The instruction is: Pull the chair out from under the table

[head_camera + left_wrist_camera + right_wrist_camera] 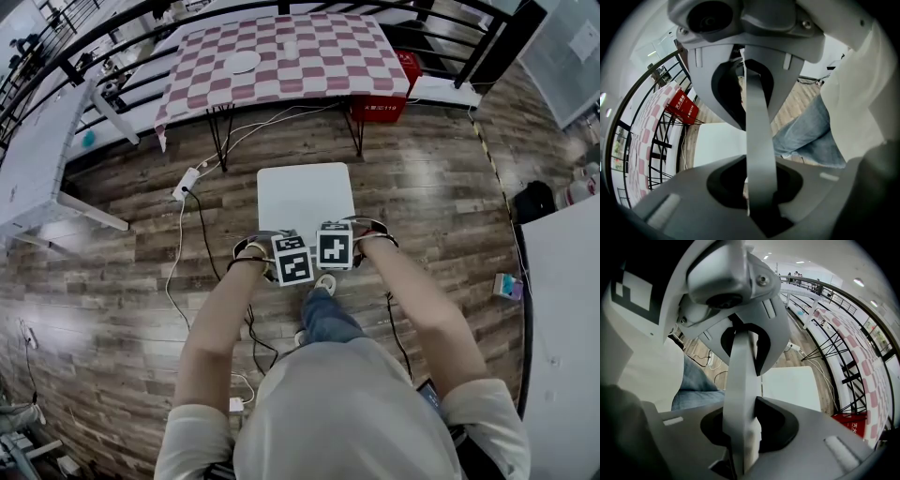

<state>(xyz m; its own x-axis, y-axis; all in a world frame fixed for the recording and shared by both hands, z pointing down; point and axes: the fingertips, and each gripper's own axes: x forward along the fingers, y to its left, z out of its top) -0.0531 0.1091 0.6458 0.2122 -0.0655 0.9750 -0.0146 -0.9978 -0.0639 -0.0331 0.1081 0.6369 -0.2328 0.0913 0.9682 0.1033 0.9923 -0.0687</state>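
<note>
Your forearms ended at the left gripper [291,259] and right gripper [335,246], both clenched on the white chair's [306,195] thin back edge. It stood just clear of the checked table [281,56]. It looked rigid and probably light, so that edge suited pulling.

White chair [305,197], red-and-white checked tablecloth [309,56], red box [380,108] — brown plank floor [112,281], blue jeans [330,323]

The wooden floor [112,309] is carrying the white chair [305,192] right ahead of your left tongs [286,264] and right tongs [336,249]. Beyond it the checkered desk [323,66] is standing, and a white power strip [185,184] is lying ahead-left.
</note>
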